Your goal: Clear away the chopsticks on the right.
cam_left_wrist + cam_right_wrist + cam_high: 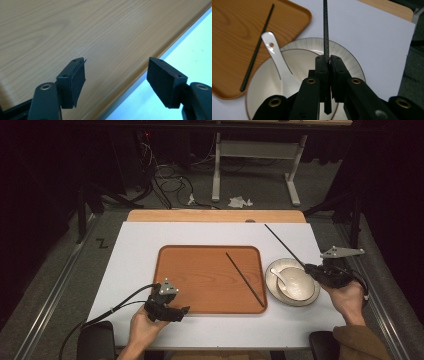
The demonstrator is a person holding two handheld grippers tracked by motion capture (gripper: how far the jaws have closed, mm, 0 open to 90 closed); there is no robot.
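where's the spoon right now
In the high view the spoon lies in the bowl right of the tray, below the right gripper.

You're facing a table point(140, 240) with a white top, its wooden far edge showing. Beyond it lies grey floor point(260, 185) with tangled cables point(165, 177), a crumpled scrap of paper point(239, 201), and a white desk frame point(255, 155). The room behind is dark.

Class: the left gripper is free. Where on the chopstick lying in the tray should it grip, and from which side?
Grip the chopstick near mid-length, coming from above with the open left gripper, jaws straddling the thin rod crosswise. It lies flat and diagonal on the tray, so sideways approaches probably just push it.
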